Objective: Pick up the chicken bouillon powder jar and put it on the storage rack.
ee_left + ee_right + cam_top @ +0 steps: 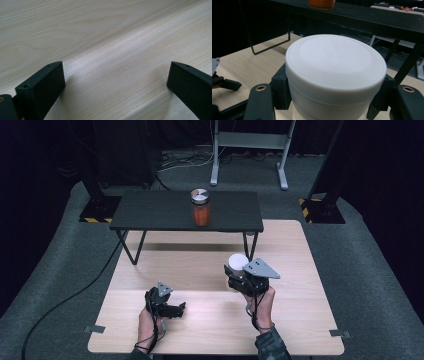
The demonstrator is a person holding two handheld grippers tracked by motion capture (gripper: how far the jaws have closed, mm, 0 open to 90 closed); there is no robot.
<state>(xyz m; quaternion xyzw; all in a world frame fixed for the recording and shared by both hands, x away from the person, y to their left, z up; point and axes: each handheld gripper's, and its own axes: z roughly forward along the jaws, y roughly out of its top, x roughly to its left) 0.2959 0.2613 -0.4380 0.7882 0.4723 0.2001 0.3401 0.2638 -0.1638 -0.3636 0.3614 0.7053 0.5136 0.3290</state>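
Right gripper is clamped on a white-lidded jar — jaws press its sides just under the lid, held over the light wooden table, near side of the black shelf. Left gripper is released: jaws spread wide, bare wood between them, well left of the jar. High view gives layout plus an orange-filled jar standing on the shelf; right gripper view gives the pad contact — and only that jar's orange base.
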